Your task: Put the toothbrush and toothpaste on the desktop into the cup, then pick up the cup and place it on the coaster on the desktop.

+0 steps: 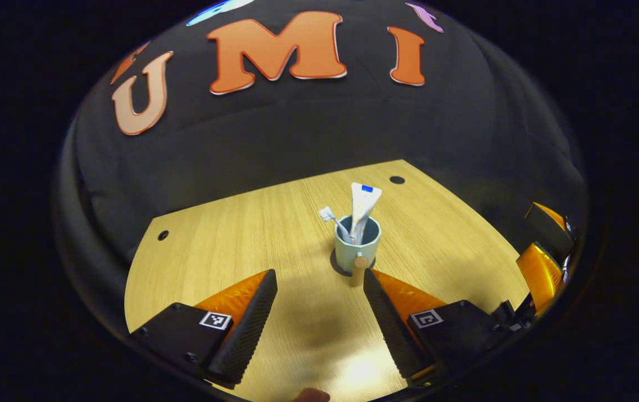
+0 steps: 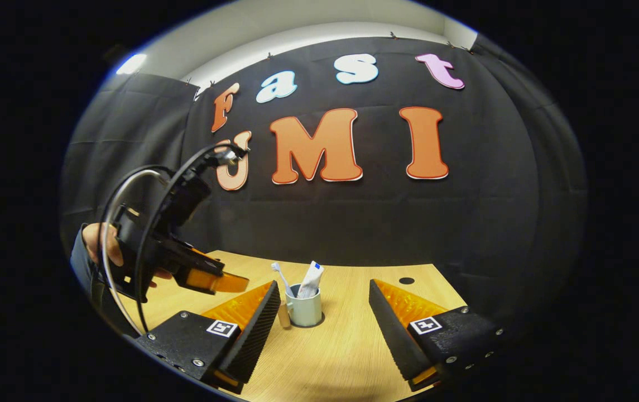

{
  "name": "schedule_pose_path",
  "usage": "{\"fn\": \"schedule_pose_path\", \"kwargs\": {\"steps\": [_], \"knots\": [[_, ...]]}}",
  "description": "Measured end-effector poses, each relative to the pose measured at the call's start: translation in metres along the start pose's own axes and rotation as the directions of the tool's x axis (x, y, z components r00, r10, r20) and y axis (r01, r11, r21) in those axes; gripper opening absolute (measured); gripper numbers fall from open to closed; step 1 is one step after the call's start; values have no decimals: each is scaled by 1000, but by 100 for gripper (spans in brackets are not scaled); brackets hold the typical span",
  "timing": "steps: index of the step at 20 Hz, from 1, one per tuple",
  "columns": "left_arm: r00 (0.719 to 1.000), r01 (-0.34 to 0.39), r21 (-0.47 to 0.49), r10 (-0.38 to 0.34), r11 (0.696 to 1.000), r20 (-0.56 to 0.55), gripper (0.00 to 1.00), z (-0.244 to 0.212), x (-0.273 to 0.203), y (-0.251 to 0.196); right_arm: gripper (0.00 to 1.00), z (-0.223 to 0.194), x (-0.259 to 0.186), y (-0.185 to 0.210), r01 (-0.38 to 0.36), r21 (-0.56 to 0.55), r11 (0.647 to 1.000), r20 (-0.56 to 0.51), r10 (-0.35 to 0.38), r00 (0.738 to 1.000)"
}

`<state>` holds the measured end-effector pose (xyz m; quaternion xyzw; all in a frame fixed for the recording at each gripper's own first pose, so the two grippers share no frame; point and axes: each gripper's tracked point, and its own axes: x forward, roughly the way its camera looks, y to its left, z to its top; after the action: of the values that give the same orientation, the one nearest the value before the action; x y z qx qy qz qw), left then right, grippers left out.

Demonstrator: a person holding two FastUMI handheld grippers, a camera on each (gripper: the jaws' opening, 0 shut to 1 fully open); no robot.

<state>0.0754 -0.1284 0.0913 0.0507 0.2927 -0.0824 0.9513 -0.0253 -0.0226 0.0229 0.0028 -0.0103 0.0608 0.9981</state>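
black cloth closes off the back of the booth, and below it a pale wooden desk fills the lower half of the left gripper view. just right of the frame's centre a grey-blue cup stands upright on a dark round coaster, whose edge peeks out at the cup's base. a toothbrush leans out of the cup to the left with its bristles up, and a toothpaste tube stands in it, flat end up. the cup's wooden handle points toward the camera. at the bottom of the frame the left gripper has its fingers spread wide with bare desk between them; the right fingertip lies just beside the handle, whether touching i cannot tell. at the right edge part of the other gripper shows.

in the right gripper view the same desk lies at the bottom centre, with the cup on the coaster slightly left of centre, toothbrush and toothpaste tube sticking out of it. the right gripper is spread wide at the bottom, holding nothing, the cup near its left finger. at the left of the frame a hand holds the left gripper above the desk, cables looping over it.
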Motion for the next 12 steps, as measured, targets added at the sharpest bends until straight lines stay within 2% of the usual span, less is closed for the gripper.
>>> {"fn": "schedule_pose_path", "kwargs": {"steps": [2, 4, 5, 6, 8, 12], "knots": [[996, -49, -32, 51, 998, 67, 100, -8, -13, 7, 96, 1, 3, 9, -8, -11, 1000, 4, 8, 1000], [988, -101, -54, 106, 993, 114, 100, -14, -20, 10, 96, 2, 5, 17, -21, -18, 1000, 16, 21, 1000], [982, -125, -70, 133, 990, 133, 100, -17, -19, 12, 100, 2, 6, 21, -24, -22, 999, 19, 24, 1000], [975, -142, -94, 156, 985, 156, 100, -19, -20, 13, 96, 1, 8, 24, -23, -27, 999, 20, 24, 1000], [963, -156, -135, 181, 978, 199, 100, -24, -28, 20, 96, 0, 13, 29, -16, -35, 999, 27, 17, 999], [915, -201, -190, 253, 961, 313, 100, -22, -51, 48, 96, -3, 21, 37, -11, -10, 1000, 44, 12, 999]]}}
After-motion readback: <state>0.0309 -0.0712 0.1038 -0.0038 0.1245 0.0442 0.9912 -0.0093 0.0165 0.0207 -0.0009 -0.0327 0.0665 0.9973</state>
